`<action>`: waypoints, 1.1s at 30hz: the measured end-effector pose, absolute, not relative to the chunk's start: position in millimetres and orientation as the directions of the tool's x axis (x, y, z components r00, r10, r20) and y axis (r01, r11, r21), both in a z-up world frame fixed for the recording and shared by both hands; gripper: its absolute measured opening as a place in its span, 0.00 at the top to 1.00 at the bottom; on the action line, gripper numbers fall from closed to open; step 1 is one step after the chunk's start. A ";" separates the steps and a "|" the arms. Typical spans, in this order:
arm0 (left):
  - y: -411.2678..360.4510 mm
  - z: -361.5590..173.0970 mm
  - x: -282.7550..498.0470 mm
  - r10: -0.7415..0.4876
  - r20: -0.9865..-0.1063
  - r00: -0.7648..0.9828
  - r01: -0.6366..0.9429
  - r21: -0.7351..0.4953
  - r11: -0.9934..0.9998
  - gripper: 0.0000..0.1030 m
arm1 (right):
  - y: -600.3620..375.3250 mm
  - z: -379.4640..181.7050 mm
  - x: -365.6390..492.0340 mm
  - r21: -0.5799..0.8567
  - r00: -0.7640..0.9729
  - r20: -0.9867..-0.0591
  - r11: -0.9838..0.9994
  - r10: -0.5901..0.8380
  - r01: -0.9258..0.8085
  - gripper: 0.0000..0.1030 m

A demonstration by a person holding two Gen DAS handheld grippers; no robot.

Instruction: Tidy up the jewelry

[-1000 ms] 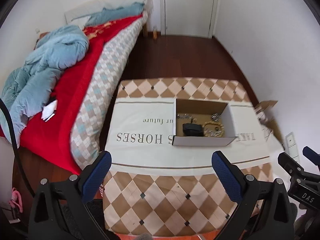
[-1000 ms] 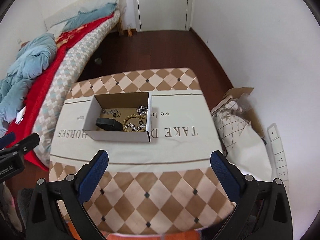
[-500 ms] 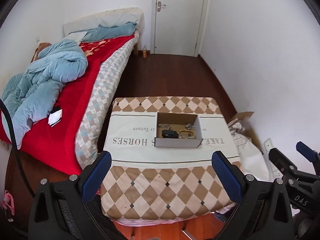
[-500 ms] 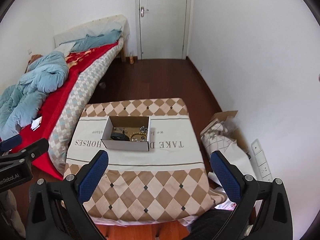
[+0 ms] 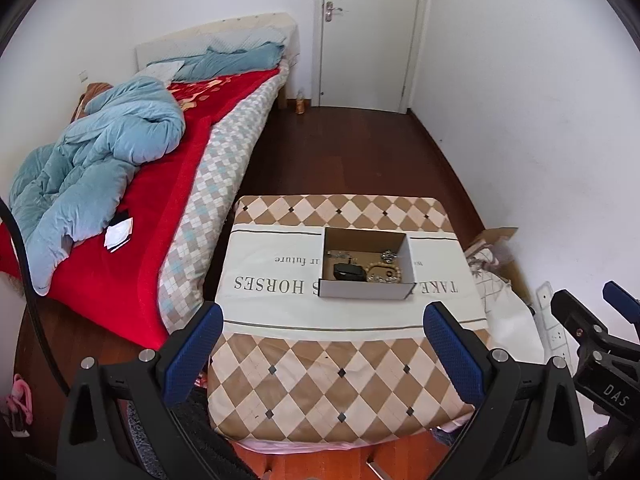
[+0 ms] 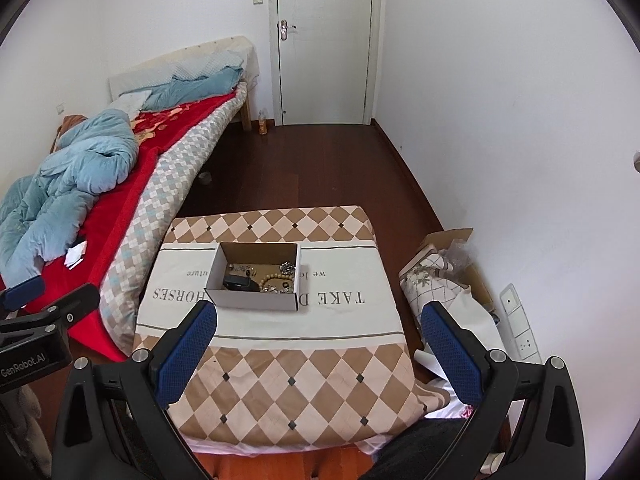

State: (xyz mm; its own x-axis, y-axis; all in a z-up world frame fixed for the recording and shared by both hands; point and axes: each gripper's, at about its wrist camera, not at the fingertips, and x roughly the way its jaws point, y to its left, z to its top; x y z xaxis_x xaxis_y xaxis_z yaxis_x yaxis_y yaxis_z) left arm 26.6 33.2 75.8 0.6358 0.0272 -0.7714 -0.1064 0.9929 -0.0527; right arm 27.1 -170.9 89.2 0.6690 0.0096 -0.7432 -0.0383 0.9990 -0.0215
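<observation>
An open cardboard box (image 5: 366, 292) (image 6: 252, 300) sits in the middle of a table under a checked cloth (image 5: 340, 376) (image 6: 296, 376). Inside lie a wooden bead bracelet (image 5: 383, 271) (image 6: 276, 279), a black item (image 5: 350, 273) (image 6: 237, 283) and small silver pieces (image 5: 387, 256) (image 6: 287, 267). My left gripper (image 5: 322, 326) is open, high above and well back from the table's near edge. Likewise open and empty, my right gripper (image 6: 318, 326) hovers at a similar height. Each gripper shows at the edge of the other's view.
A bed (image 5: 160, 184) with a red blanket and a blue duvet (image 5: 92, 164) runs along the left. A cardboard carton with bags (image 6: 444, 264) stands by the right wall. Dark wooden floor (image 6: 304, 168) leads to a white door (image 6: 324, 40).
Both grippers have pulled up and back from the table; the box now looks much smaller and more of the room shows. Both stay open and empty.
</observation>
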 end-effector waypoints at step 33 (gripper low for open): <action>39.7 34.1 108.0 0.069 -0.810 0.582 -0.130 -0.009 0.991 0.01 | -148.2 29.5 128.3 -0.062 0.612 -0.791 0.996 -0.011 -0.064 0.00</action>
